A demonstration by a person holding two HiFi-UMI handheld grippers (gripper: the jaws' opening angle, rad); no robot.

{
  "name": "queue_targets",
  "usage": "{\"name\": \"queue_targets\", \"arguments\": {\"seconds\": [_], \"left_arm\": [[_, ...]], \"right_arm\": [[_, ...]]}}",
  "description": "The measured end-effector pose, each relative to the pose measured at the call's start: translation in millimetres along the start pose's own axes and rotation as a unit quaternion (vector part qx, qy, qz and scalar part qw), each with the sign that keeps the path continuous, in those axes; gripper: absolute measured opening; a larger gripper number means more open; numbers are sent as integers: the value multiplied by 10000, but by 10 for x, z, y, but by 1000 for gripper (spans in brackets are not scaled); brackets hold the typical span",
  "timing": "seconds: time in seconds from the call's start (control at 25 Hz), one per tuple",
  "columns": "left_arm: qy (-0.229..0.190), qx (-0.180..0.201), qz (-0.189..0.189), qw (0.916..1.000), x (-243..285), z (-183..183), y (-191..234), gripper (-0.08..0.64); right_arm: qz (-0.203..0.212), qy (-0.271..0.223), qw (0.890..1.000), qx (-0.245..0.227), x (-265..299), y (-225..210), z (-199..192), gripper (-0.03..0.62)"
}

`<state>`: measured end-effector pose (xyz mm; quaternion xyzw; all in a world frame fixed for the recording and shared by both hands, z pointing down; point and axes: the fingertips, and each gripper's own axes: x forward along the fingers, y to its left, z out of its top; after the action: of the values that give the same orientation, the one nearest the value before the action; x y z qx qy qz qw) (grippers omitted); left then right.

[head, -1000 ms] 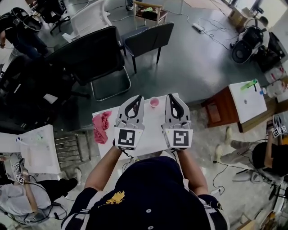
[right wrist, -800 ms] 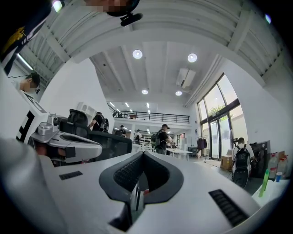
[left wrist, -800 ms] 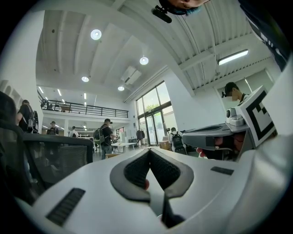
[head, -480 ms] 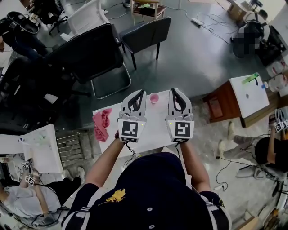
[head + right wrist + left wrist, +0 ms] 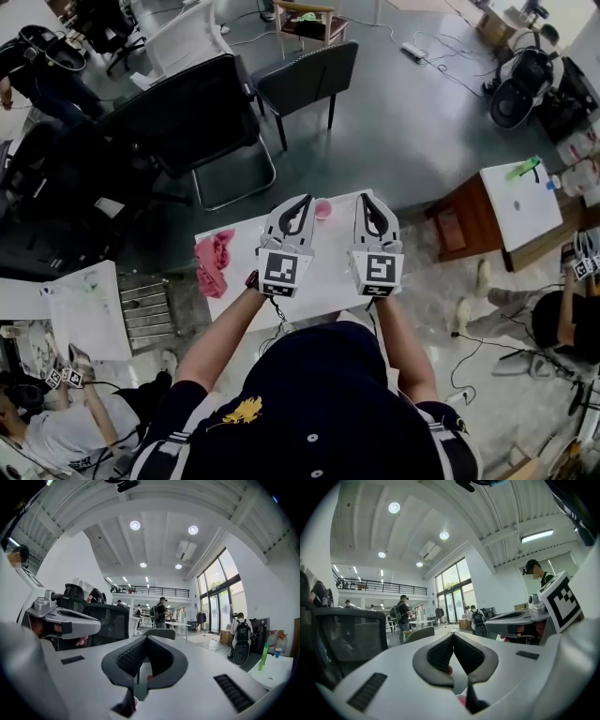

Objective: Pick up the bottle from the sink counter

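A small pink round thing (image 5: 322,208), possibly the bottle seen from above, stands near the far edge of the white table (image 5: 323,277). My left gripper (image 5: 302,199) is just left of it and my right gripper (image 5: 364,197) just right, both held level above the table and side by side. Each has its jaws closed tip to tip with nothing between them, as the left gripper view (image 5: 453,634) and the right gripper view (image 5: 146,637) show. A bit of pink (image 5: 461,699) peeks out below the left jaws.
A crumpled pink cloth (image 5: 214,258) lies on the table's left part. Two black chairs (image 5: 187,117) (image 5: 305,80) stand beyond the far edge. A wooden side table (image 5: 459,230) is at the right and a metal rack (image 5: 150,305) at the left. People sit on the floor at both sides.
Both grippers have sunk toward the table and crept a little forward, flanking the pink thing more closely. Their jaws stay closed throughout.
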<state>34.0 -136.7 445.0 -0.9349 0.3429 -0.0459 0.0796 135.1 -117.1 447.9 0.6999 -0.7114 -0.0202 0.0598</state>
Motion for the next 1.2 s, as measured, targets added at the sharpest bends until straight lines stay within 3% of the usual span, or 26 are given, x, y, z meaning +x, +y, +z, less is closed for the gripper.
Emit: {"name": "queue_targets", "arguments": {"seconds": [0.44, 1.2], "left_arm": [[222, -67, -292, 9993, 147, -206, -274, 18], [730, -89, -403, 9965, 276, -611, -372, 18]], "right_arm": [[-128, 345, 9993, 66, 21, -173, -334, 26], [-275, 809, 9962, 163, 57, -314, -841, 26]]}}
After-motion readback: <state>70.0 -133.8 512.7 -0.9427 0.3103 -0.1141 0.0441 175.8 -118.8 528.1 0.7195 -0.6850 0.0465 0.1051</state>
